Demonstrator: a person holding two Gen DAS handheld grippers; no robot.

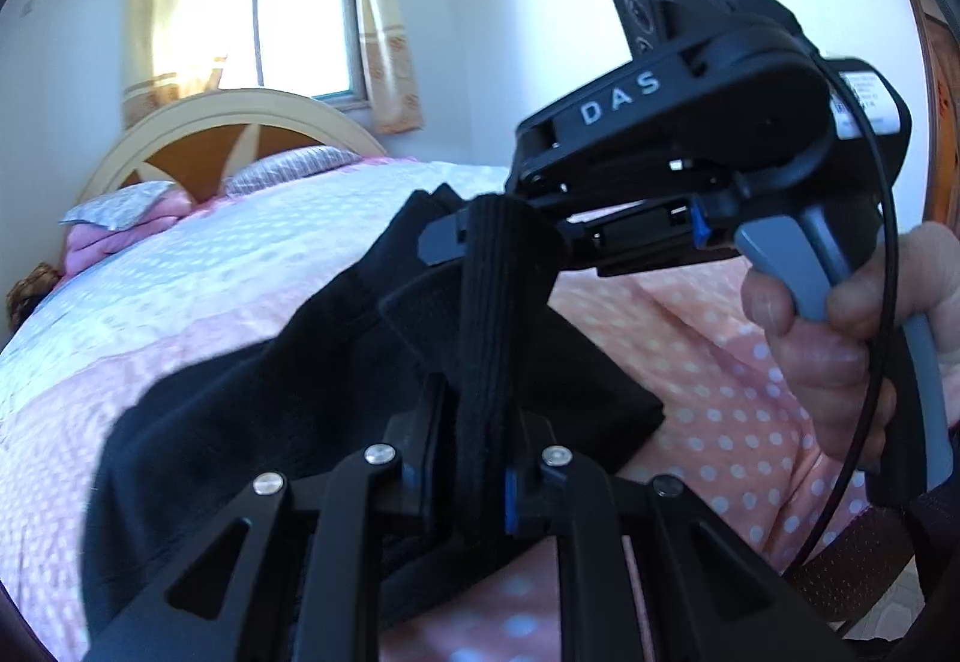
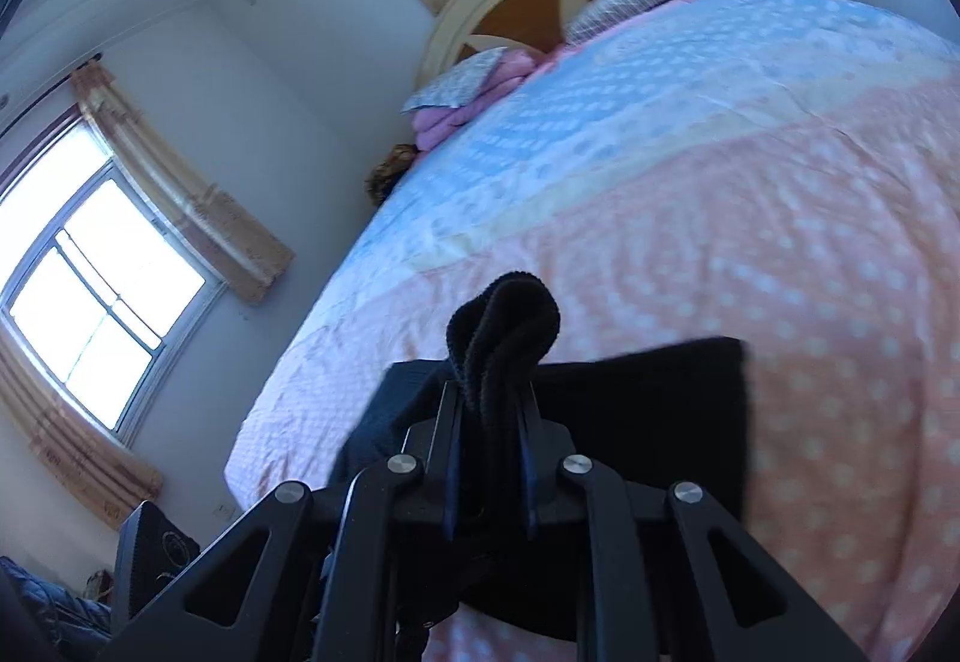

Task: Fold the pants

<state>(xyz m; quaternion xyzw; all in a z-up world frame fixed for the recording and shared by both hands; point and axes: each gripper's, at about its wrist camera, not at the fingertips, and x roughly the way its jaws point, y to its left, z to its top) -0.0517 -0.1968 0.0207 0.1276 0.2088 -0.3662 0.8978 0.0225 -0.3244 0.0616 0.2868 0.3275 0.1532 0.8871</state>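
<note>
Black pants (image 1: 288, 422) hang over the bed, held up by both grippers. My left gripper (image 1: 477, 422) is shut on the ribbed waistband (image 1: 480, 314), which stretches up to my right gripper (image 1: 480, 236), seen from the side with a hand on its grey handle. In the right wrist view my right gripper (image 2: 489, 404) is shut on a bunched loop of the waistband (image 2: 510, 326); the rest of the pants (image 2: 654, 410) drape below it over the bedspread.
The bed carries a pink and blue dotted bedspread (image 1: 708, 362), also in the right wrist view (image 2: 750, 194). Pillows (image 1: 126, 218) lie by the cream headboard (image 1: 240, 122). Windows with curtains stand behind (image 1: 300, 32) and to the left (image 2: 102, 302).
</note>
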